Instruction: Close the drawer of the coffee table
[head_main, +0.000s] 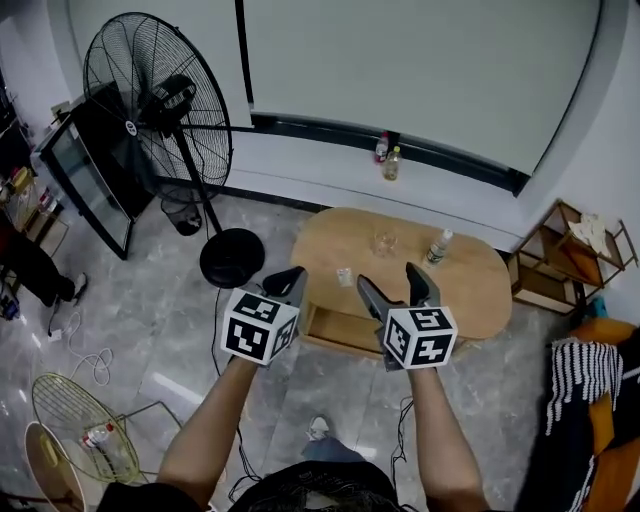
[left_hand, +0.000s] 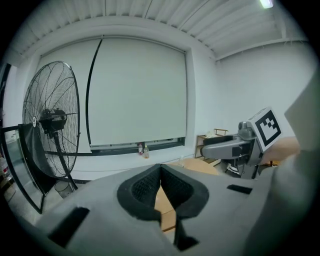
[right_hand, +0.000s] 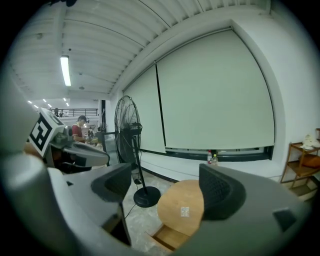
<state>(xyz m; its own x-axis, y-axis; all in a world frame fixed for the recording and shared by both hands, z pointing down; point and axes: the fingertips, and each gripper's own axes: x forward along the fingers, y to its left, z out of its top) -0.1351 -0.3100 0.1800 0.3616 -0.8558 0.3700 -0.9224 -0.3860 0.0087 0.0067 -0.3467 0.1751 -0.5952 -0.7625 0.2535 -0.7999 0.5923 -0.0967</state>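
Person's forearms (head_main: 213, 425) stretched forward, hand-held gripper in each. Left hand-held gripper (head_main: 292, 275) clenched, pads meeting at tips, nothing pinched. Right hand-held gripper (head_main: 388, 277) released, jaws wide apart, empty. Both up in air, short of bench (head_main: 470, 290). Drawer (head_main: 345, 330) sticking out of bench's near side, open, untouched. Glass (head_main: 384, 241) and bottle (head_main: 438, 247) standing on top.

Room evenly, softly lit; ceiling tube light (right_hand: 65, 70) seen glowing, mild glare. Faint shadows cast on floor (head_main: 150, 330). Gripper views fisheye-bent, black-vignetted at corners; near foreground rendered soft.
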